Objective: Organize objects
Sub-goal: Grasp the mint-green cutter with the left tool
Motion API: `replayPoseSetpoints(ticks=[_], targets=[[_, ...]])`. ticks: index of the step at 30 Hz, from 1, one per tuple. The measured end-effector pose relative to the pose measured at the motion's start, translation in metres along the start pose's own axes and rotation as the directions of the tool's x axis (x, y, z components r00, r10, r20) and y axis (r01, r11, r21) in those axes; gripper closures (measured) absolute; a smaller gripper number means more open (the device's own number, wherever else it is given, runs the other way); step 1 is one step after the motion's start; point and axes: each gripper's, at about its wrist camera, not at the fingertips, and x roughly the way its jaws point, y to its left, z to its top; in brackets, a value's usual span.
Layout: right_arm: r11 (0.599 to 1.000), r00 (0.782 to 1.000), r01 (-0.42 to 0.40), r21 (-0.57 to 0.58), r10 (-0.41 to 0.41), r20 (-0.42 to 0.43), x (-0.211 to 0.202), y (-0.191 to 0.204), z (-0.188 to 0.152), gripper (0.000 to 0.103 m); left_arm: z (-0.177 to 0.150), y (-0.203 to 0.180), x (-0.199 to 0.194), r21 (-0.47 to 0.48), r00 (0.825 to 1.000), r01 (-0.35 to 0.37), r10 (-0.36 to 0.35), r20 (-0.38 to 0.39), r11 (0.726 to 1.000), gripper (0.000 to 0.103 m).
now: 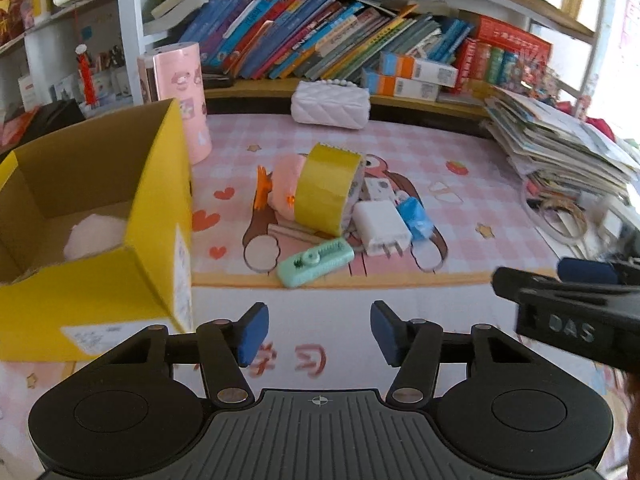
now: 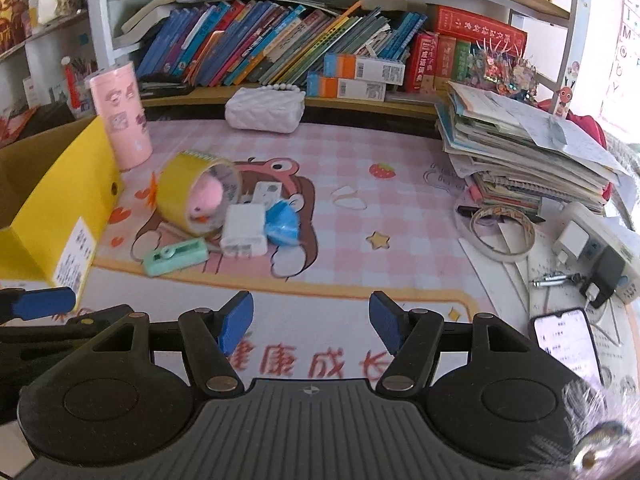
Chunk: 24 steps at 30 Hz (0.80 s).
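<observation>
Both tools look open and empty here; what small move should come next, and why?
Probably advance the left tool toward the mint-green case: it lies nearest in the pile, clear of the tape roll, and the yellow box stands open just left.

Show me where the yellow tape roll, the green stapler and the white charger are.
yellow tape roll (image 1: 326,188), left wrist view, outer band.
green stapler (image 1: 316,262), left wrist view, top face.
white charger (image 2: 244,230), right wrist view, flat top.

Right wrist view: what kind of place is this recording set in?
Probably a child's study desk at home: a shelf of picture books, a pink cartoon desk mat, and a heap of workbooks.
</observation>
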Motion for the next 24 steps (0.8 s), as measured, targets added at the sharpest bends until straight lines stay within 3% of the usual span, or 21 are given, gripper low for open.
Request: replayPoseSetpoints(ticks=[9,12,24], targets=[[0.999,0.999,-0.054,0.007,0.053,0.004,0.031,-0.018,0.017,0.04,0.02,-0.005,0.054,-0.079,0.995,-0.092,0.088,-0.053,0.993,0.044],[0.998,0.998,-0.067,0.0,0.067,0.002,0.04,-0.021,0.021,0.04,0.022,-0.003,0.072,-0.112,0.989,-0.134,0.127,-0.074,0.985,0.027],[0.995,0.996,-0.088,-0.039,0.088,-0.004,0.063,-0.025,0.03,0.04,0.034,-0.005,0.109,-0.169,0.986,-0.153,0.14,-0.084,0.974,0.027]])
